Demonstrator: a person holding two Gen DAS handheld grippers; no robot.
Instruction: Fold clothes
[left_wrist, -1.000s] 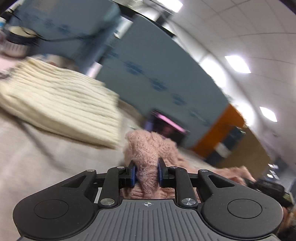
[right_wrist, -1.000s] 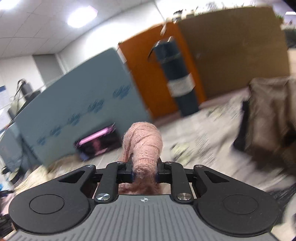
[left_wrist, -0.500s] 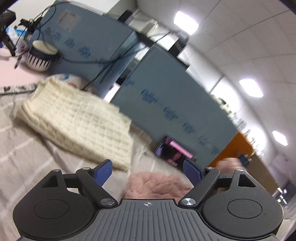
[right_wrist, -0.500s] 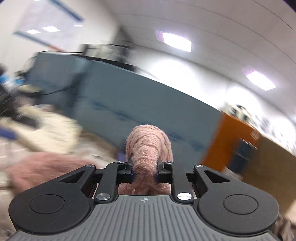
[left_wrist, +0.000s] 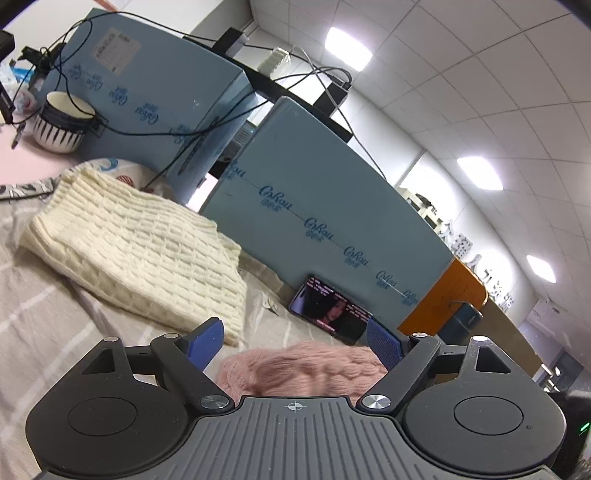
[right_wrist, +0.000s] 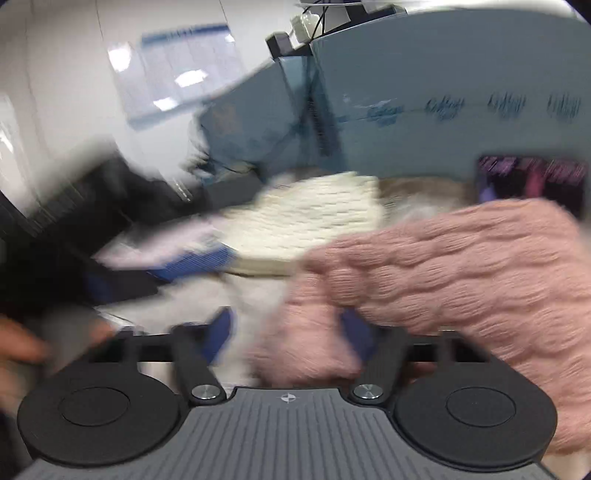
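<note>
Both sets of tongs have let go within the last second: the left tongs stand spread wide above the pink knit sweater, and the right tongs, a half-second ago clenched on it, now look parted around the knit (blur leaves some doubt). A fold seems just laid. The sweater lies on the grey striped cloth covering the bench, near a folded cream sweater, a propped phone and blue partitions.

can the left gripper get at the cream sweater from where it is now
Probably yes. The left gripper is open and holds nothing, and the cream sweater lies ahead to its left on the bedsheet, with nothing between them; the pink sweater sits below.
</note>
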